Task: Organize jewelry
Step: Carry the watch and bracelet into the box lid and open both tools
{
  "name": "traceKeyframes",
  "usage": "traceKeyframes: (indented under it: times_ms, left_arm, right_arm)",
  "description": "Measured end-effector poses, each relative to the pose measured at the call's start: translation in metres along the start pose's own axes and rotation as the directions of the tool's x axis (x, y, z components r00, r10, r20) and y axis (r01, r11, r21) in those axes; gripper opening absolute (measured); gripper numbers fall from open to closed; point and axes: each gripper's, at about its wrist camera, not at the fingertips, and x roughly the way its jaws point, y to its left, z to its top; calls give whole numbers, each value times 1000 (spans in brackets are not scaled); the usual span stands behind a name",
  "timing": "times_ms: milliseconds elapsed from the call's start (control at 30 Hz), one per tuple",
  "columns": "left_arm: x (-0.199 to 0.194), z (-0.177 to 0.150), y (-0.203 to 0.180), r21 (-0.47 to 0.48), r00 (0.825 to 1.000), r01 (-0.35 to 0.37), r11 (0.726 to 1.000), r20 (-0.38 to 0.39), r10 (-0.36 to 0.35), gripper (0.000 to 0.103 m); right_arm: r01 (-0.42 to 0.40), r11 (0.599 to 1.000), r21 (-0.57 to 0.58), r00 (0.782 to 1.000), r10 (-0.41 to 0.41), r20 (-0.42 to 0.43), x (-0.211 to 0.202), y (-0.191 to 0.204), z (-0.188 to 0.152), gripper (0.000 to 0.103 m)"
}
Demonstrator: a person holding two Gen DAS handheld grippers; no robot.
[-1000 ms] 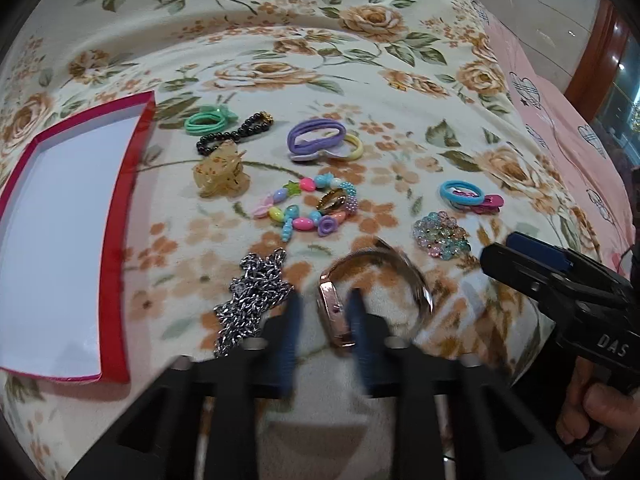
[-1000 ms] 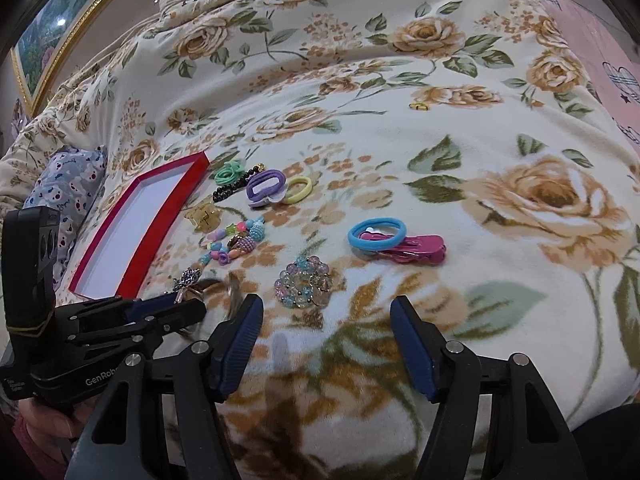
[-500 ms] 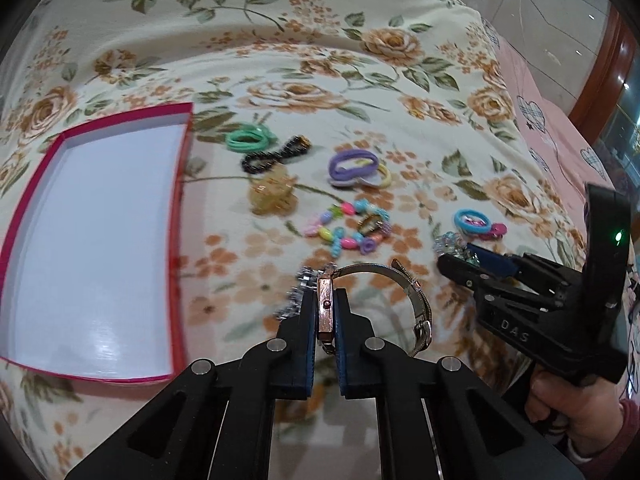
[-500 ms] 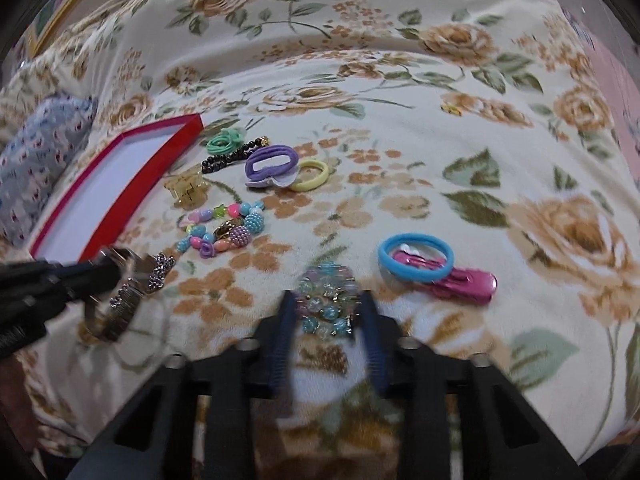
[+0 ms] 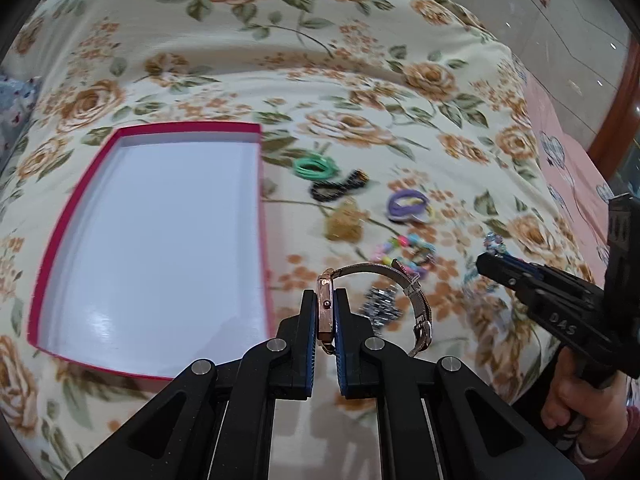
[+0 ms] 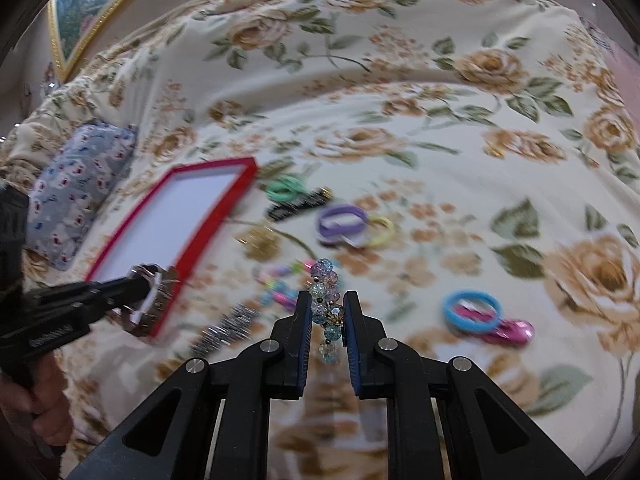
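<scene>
I am holding the watch [image 5: 325, 308] edge-on in the left gripper [image 5: 325, 320], jaws pinched nearly shut on its rose-gold case, the mesh strap arching off to the right in the lower middle of the left view, just right of the red box [image 5: 264, 216], which is sitting at centre left with its white floor bare. In the right gripper [image 6: 327, 320] I am carrying the crystal bead bracelet [image 6: 326, 300], the jaws closing on it with the beads standing up between the pads at lower centre of the right view. By my reading the task is barely starting: nothing is lying in the box yet, and these two pieces are only lifted off the floral bedspread [image 6: 400, 80]. Left on the cloth I am seeing the silver chain [image 6: 228, 328], the pastel bead bracelet [image 5: 404, 248], the gold claw clip [image 5: 344, 220], the black bead bracelet [image 5: 340, 188], the green hair ties [image 5: 316, 166], the purple hair tie [image 6: 342, 220], the yellow hair tie [image 6: 382, 230], the blue hair tie [image 6: 472, 312] and the pink clip [image 6: 512, 330] at right
</scene>
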Motion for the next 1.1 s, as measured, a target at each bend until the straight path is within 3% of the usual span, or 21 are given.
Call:
traceKeyframes:
  times_ms: [300, 633, 1100]
  left_arm:
    - [-29, -1, 37, -77, 995, -82, 994, 41, 86, 7]
    - [-38, 6, 78, -155, 983, -170, 973, 43, 179, 7]
    - [23, 53, 125, -158, 962, -271, 950, -15, 272, 7]
  right_arm:
    - [-145, 988, -51, 989, 146, 7, 14, 53, 30, 15]
    - [-303, 945, -128, 953, 298, -54, 47, 125, 44, 15]
    - [-351, 932, -94, 932, 338, -128, 129, 156, 77, 15]
